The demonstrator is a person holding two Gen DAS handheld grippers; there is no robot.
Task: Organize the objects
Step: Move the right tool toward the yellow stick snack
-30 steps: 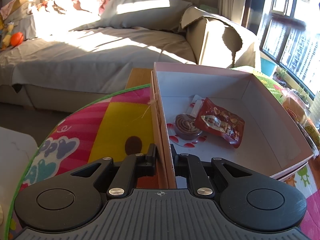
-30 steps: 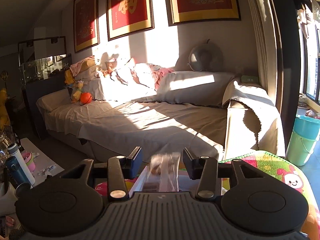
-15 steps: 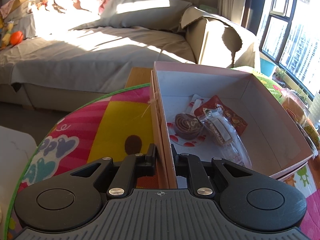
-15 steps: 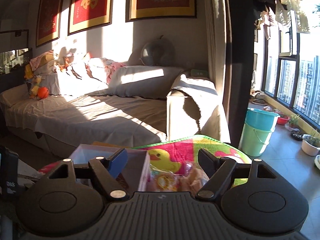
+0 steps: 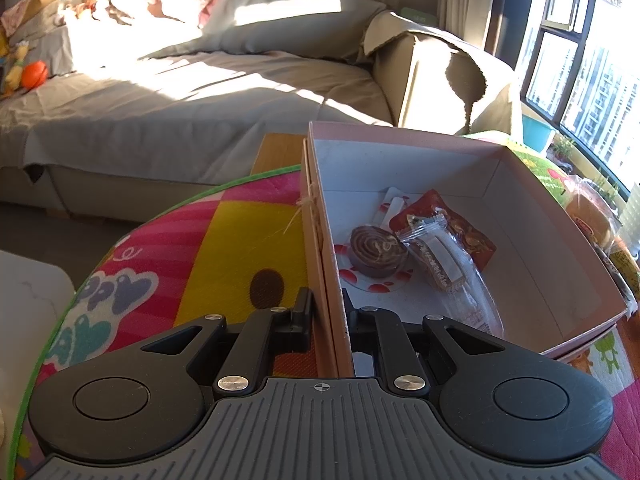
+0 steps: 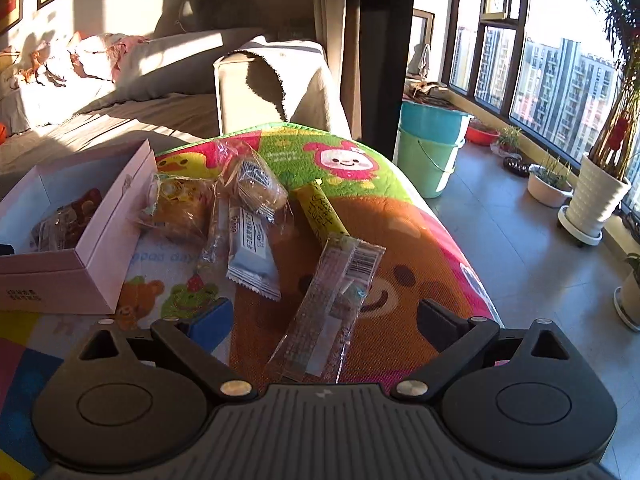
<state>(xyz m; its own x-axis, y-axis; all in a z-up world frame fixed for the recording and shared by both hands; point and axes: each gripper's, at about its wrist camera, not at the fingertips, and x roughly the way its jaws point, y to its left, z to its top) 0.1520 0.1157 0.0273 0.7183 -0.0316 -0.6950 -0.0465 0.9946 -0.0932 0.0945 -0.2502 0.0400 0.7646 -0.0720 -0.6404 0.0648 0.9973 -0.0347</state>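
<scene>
left claw (image 5: pixel 327 312): pinching the near-left wall of the pink box (image 5: pixel 472 152), one finger outside the wall, one inside.
right claw (image 6: pixel 324 322): jaws spread wide and just been opening; a clear-wrapped bar (image 6: pixel 328 312) lies between the fingers on the mat, no pad touching it.
pink box contents: a brown spiral pastry (image 5: pixel 378 250) in clear wrap toward 9 o'clock on the box floor, a red snack packet (image 5: pixel 466 234) toward 12 o'clock, and a clear-wrapped wafer bar (image 5: pixel 448 264) lying across the red packet and just beside the pastry.
surface: covered by a colourful cartoon mat (image 6: pixel 400 216); in the right wrist view the box sits at 9 o'clock.
loose snacks: a yellow-printed cake packet (image 6: pixel 176 208) touching the box's right wall; a bun in clear wrap (image 6: pixel 256 188) at 12 o'clock; a white-blue packet (image 6: pixel 250 256) below it; a yellow stick packet (image 6: pixel 320 212) toward 1 o'clock.
background: a grey-covered sofa (image 5: pixel 180 92), stacked teal buckets (image 6: pixel 432 148) on the floor by the window.
</scene>
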